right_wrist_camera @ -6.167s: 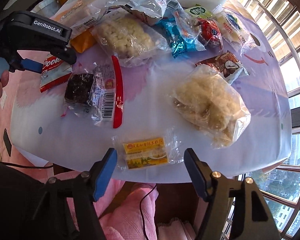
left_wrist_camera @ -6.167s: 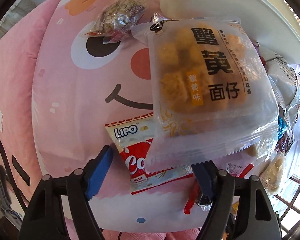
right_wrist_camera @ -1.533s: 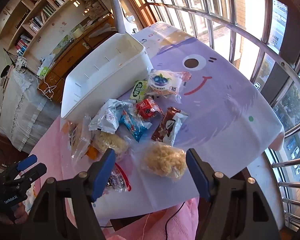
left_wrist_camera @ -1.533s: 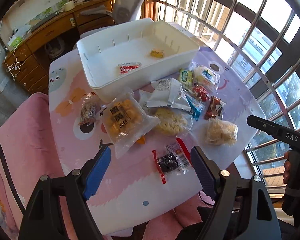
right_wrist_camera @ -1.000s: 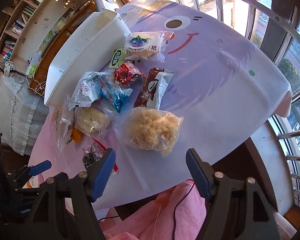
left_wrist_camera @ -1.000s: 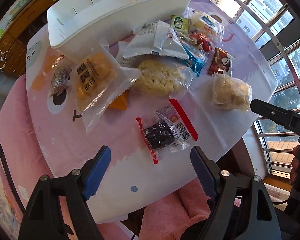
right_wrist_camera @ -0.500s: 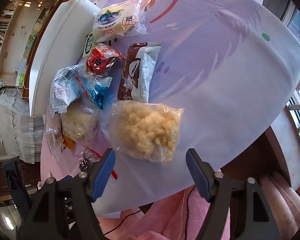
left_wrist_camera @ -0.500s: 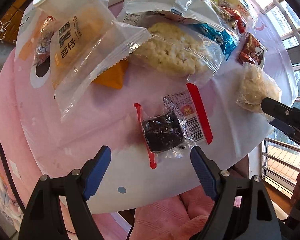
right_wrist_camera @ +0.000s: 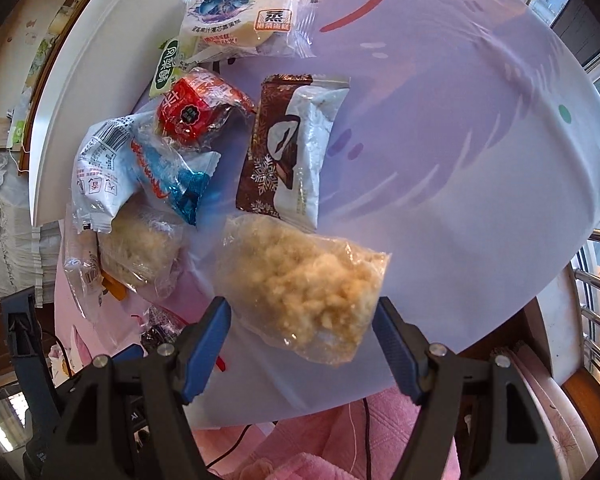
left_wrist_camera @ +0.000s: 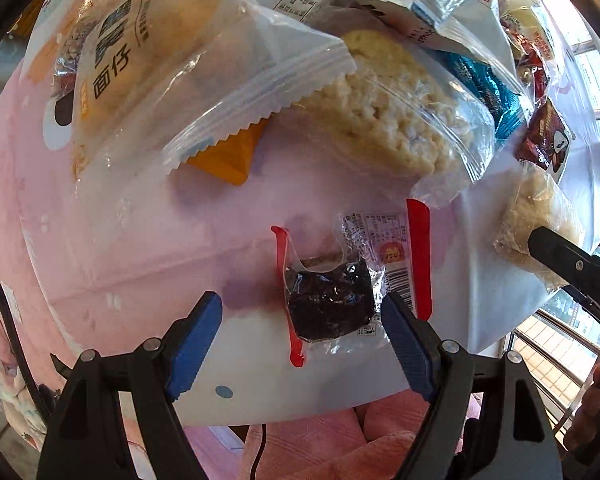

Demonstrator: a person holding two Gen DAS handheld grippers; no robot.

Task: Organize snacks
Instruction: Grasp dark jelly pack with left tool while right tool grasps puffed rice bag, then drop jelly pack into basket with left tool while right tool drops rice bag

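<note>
1. Left wrist view: my left gripper (left_wrist_camera: 300, 320) hangs jaws apart, nothing clamped, over the dark snack packet (left_wrist_camera: 332, 300) with red edges, which lies flat on the tablecloth (left_wrist_camera: 140, 240) near the table's edge. The rice cake bag (left_wrist_camera: 400, 120) lies beyond.
2. Right wrist view: my right gripper (right_wrist_camera: 302, 326) is spread wide around the crumbly puffed-snack bag (right_wrist_camera: 300, 284), pads not pressing. The white bin (right_wrist_camera: 80, 92) sits upper left beside the pile.
</note>
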